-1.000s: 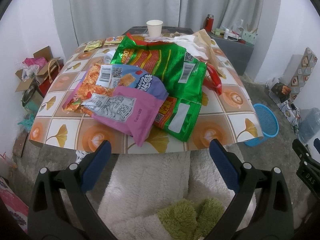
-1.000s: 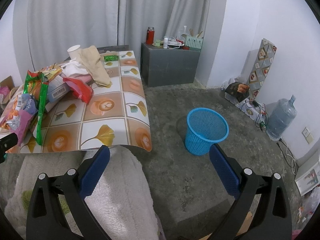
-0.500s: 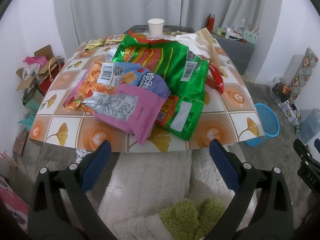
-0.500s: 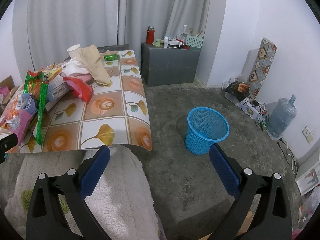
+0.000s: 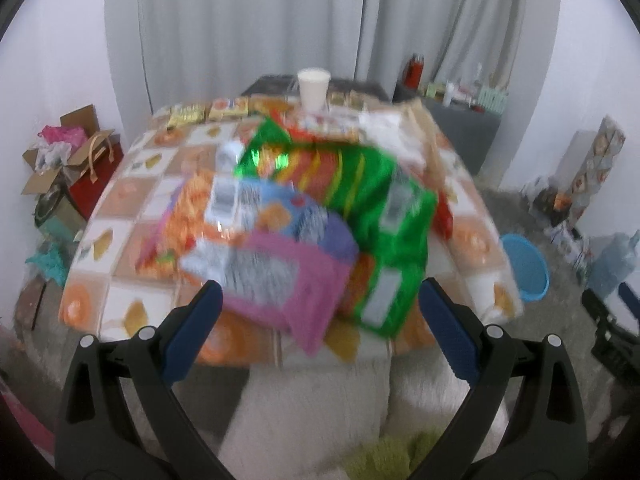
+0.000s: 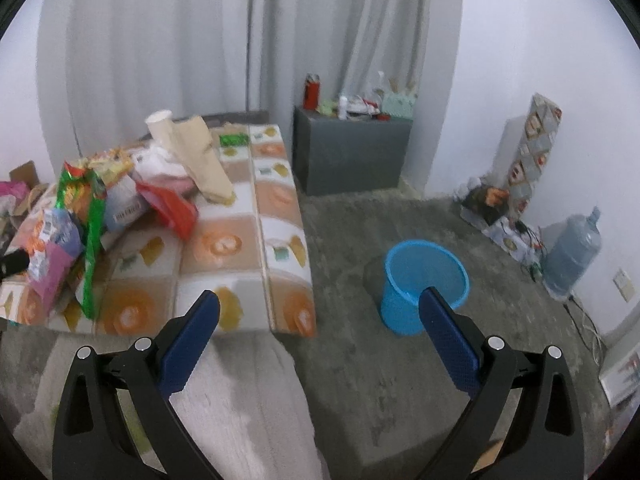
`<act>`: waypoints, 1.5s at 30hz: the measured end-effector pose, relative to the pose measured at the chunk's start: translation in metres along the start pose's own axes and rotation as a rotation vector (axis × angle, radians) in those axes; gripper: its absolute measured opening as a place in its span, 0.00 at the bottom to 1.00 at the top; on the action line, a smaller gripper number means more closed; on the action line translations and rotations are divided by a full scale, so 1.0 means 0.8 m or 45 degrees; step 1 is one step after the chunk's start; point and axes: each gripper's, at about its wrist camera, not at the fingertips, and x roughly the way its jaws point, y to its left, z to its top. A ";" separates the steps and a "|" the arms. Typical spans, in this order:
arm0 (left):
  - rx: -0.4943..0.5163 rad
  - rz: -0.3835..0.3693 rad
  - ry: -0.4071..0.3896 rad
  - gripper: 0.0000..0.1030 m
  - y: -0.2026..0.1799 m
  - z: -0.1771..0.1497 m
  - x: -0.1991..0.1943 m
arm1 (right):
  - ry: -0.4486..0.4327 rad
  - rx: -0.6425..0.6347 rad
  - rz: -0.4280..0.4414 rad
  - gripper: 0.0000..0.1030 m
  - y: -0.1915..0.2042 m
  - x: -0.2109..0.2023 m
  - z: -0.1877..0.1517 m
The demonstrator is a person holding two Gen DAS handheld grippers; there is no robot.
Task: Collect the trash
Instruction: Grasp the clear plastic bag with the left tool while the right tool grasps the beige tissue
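Left wrist view was blurred by motion, and the snack bags were seen larger and closer than half a second before: the left hand-held gripper [image 5: 316, 312] had been brought up to the tabletop [image 5: 132, 204] edge. Its jaws were held wide apart, empty, framing the pink bag [image 5: 280, 280], beside which the green bag [image 5: 372, 208] was lying. The right hand-held gripper [image 6: 318, 312] was likewise spread and empty, kept low over the floor, pointed between the tabletop and the blue basket [image 6: 424, 280].

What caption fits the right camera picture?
Open right gripper faces a blue basket on the floor, beside a table piled with snack bags.
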 end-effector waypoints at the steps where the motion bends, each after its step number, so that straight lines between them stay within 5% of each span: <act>1: -0.009 -0.013 -0.030 0.92 0.007 0.014 0.000 | -0.021 -0.010 0.024 0.94 0.002 0.003 0.006; 10: -0.036 -0.229 -0.085 0.92 0.037 0.138 0.033 | -0.106 0.008 0.256 0.94 0.009 0.040 0.080; 16: -0.080 -0.349 0.019 0.91 0.044 0.225 0.095 | 0.006 0.113 0.569 0.94 0.016 0.105 0.131; 22: 0.149 -0.351 0.203 0.89 0.005 0.287 0.202 | 0.165 0.114 0.762 0.92 0.052 0.189 0.176; 26: 0.125 -0.288 0.401 0.83 0.005 0.303 0.291 | 0.246 0.094 0.828 0.89 0.077 0.234 0.186; 30: 0.045 -0.327 0.541 0.82 0.019 0.313 0.357 | 0.319 0.067 0.870 0.88 0.103 0.272 0.195; 38: 0.341 -0.295 0.635 0.82 -0.013 0.321 0.409 | 0.412 0.016 0.903 0.84 0.142 0.320 0.209; 45: 0.528 -0.219 0.723 0.75 -0.032 0.300 0.433 | 0.475 0.052 0.923 0.66 0.150 0.347 0.213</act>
